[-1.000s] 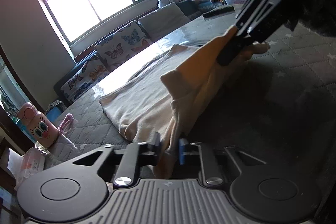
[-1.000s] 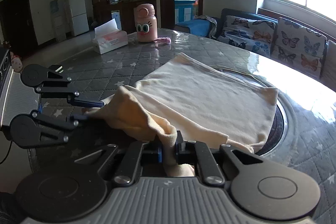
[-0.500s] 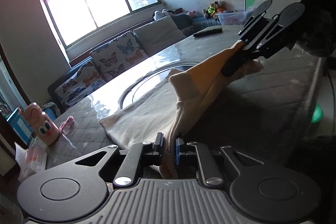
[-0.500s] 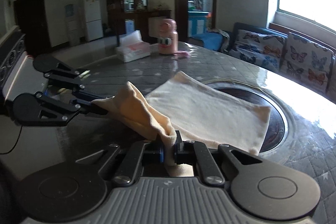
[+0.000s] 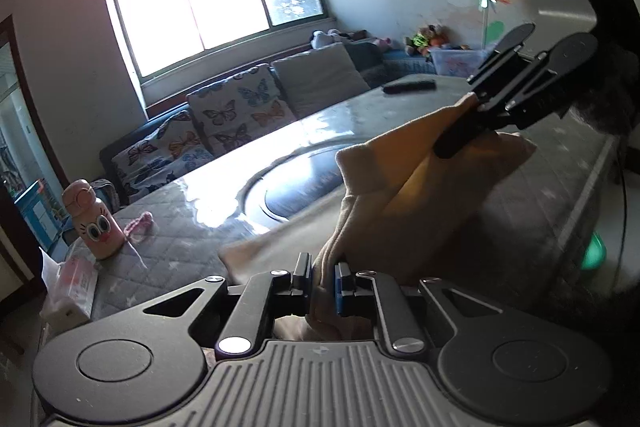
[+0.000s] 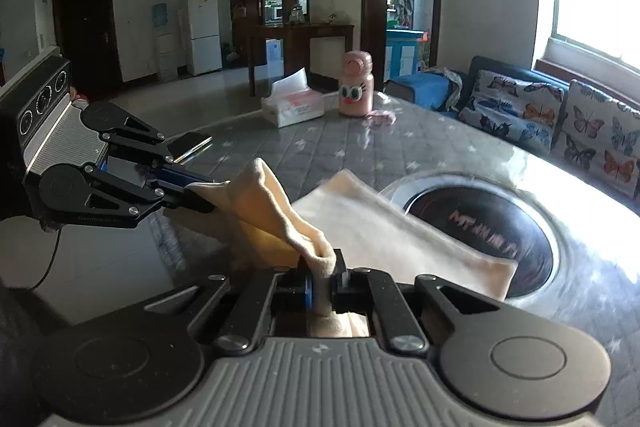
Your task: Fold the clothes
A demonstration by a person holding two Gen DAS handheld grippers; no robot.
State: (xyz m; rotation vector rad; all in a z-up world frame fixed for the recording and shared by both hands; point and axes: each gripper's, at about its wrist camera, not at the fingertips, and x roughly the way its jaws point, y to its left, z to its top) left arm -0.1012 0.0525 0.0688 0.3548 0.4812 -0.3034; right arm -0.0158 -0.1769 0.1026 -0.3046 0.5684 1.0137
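A cream-coloured garment hangs between both grippers above the grey quilted table. Its far part still lies flat on the table beside a dark round inset. My left gripper is shut on one corner of the cloth; it also shows at the left of the right wrist view. My right gripper is shut on the other corner; it appears at the upper right of the left wrist view. The held edge sags in folds between them.
A pink cartoon bottle, a tissue box and a pink string sit at the table's far end. A dark remote lies at the other end. A butterfly-cushioned sofa runs under the window.
Both grippers have lifted the held edge higher and pulled it back toward the table's near edge. The cloth has slid off the round inset, which now shows.
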